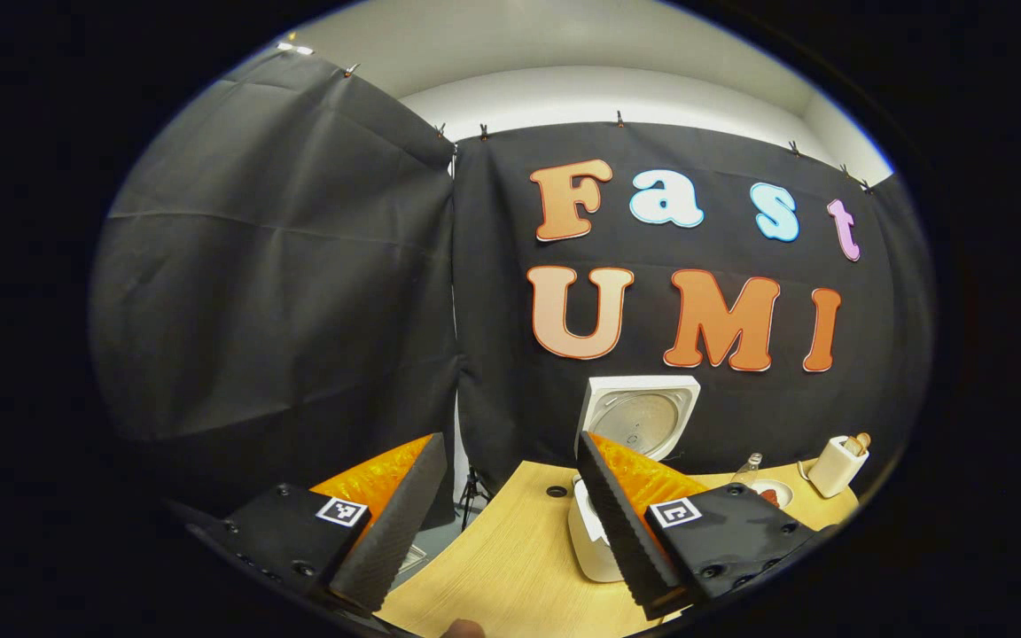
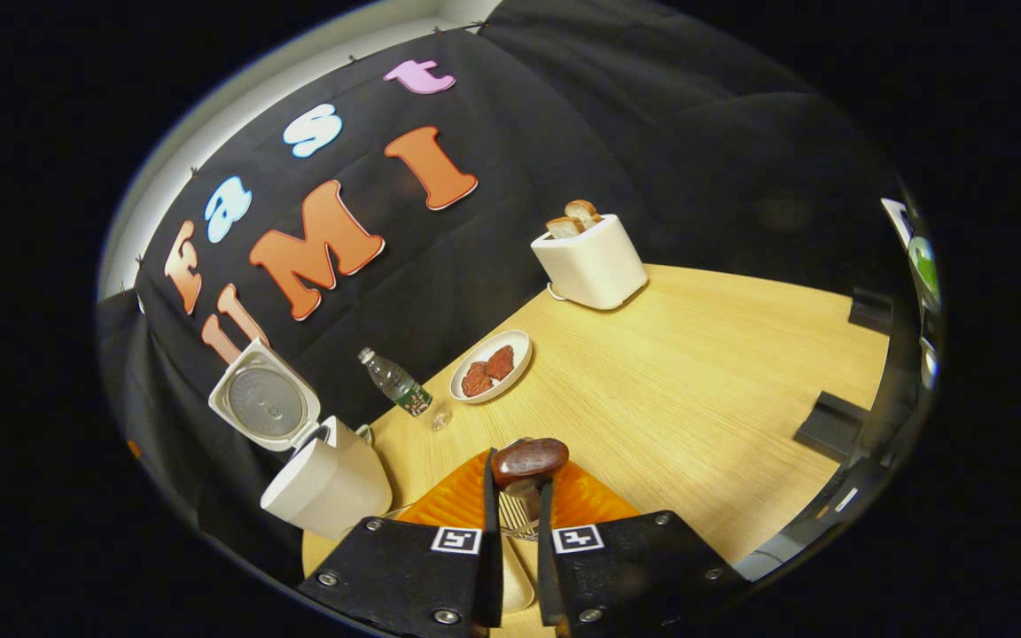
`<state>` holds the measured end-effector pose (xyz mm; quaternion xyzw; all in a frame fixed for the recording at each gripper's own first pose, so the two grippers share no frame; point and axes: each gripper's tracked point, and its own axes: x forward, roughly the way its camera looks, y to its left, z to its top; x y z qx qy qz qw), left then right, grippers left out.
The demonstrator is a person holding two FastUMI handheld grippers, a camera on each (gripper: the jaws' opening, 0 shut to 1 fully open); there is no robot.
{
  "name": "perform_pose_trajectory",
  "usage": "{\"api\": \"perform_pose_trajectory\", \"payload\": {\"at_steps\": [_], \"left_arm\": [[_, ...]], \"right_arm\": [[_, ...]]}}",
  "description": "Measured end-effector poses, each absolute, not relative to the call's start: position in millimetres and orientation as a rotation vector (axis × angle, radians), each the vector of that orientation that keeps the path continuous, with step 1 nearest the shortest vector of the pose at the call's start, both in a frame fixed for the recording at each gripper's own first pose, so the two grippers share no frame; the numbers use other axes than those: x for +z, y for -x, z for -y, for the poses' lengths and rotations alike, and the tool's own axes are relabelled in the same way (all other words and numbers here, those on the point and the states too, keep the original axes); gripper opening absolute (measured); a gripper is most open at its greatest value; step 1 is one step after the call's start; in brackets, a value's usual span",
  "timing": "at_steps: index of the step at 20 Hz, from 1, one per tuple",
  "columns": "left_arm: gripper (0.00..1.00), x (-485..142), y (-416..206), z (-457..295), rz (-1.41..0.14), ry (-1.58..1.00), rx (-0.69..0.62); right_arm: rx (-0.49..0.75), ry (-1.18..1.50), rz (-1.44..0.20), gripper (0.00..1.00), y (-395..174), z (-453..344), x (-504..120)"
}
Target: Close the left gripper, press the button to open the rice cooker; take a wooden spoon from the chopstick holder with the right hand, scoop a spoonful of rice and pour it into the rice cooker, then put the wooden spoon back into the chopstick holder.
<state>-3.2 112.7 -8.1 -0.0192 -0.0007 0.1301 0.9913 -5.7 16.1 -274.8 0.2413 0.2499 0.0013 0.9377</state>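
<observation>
Between the right tongs [image 2: 518, 523]: the dark brown wooden spoon [image 2: 528, 461], bowl end forward, with metal fork tines and a pale holder rim just below it.
Right tongs state: drawn nearly together around the spoon's handle; a firm clamp cannot be confirmed, since the handle is hidden between the fingers.
Likely reason: the spoon looks mid-lift from the holder, judged from the cutlery beneath it.
Left of the right tongs: the white rice cooker [image 2: 324, 483], its round-plated lid [image 2: 261, 400] standing open, so the button step looks done.
Left tongs [image 1: 510, 523]: fingers wide apart, empty, raised above the light wooden tabletop [image 1: 510, 567].
Hard to make out: the cooker's inside; the rice to scoop.
</observation>
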Motion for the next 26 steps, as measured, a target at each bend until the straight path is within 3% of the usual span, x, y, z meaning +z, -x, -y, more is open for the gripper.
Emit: {"api": "perform_pose_trajectory", "payload": {"at_steps": [2, 8, 15, 21, 26], "left_arm": [[1.0, -4.3, 2.0, -115.4, 0.011, 0.046, 0.259], [1.0, -5.4, -1.0, -117.1, 0.015, 0.05, 0.233], [1.0, -2.0, -11.9, -119.0, 0.027, 0.065, 0.205], [1.0, -1.4, -15.9, -112.5, 0.033, 0.078, 0.18], [0.98, -8.7, -12.0, -109.0, 0.008, 0.054, 0.17]], "right_arm": [[0.014, -0.431, -0.511, 0.11, 4.2, -18.8, -262.0], [0.067, -0.306, -0.448, 0.1, 7.8, -29.3, -194.5], [0.215, -0.14, -0.381, 0.1, 31.8, -87.3, -137.7], [0.356, -0.034, -0.439, 0.1, 55.3, -145.5, -167.8], [0.383, 0.123, -0.473, 0.1, 60.2, -168.3, -204.1]]}}
